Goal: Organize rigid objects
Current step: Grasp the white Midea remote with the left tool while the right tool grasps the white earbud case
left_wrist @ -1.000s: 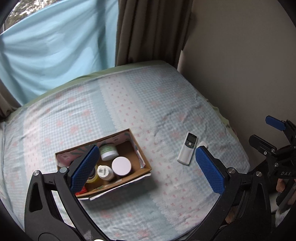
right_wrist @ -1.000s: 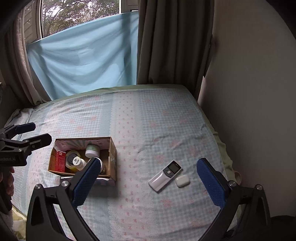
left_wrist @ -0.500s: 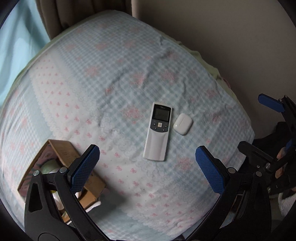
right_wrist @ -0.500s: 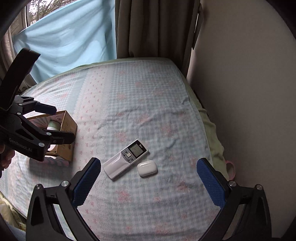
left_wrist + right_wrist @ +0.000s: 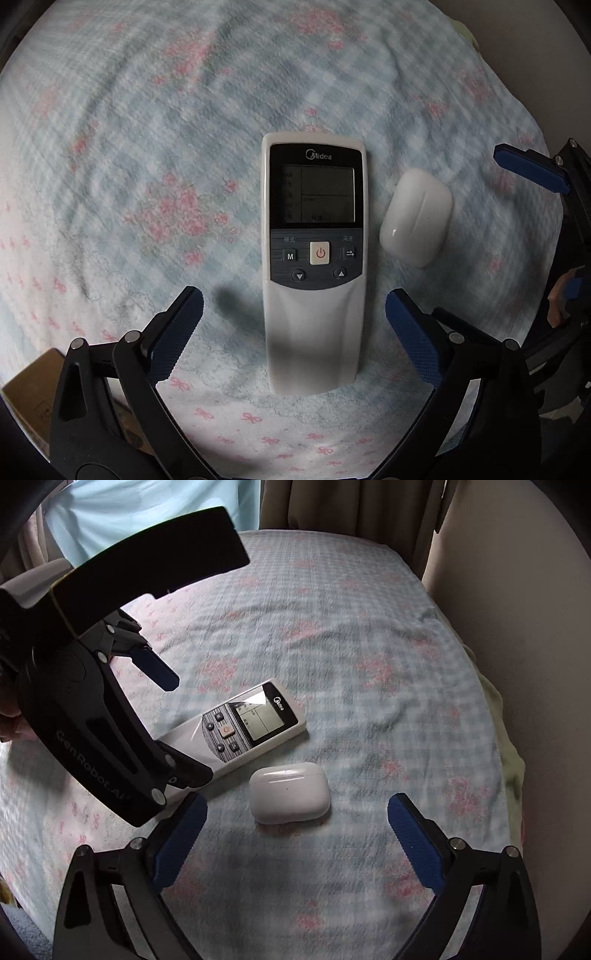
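Note:
A white Midea remote control lies flat on the checked blue bedspread, screen up. A white earbuds case lies just to its right. My left gripper is open, its blue pads on either side of the remote's lower half, not touching it. In the right wrist view the remote and the case show too. My right gripper is open and empty, just short of the case. The left gripper straddles the remote's near end there.
The corner of a cardboard box shows at the lower left of the left wrist view. The bedspread runs to brown curtains and a beige wall on the right. The bed's edge is close on the right.
Both grippers have come down and forward toward the bed. The left one now straddles the remote. The right one has closed in on the earbuds case. The box has left most of the view.

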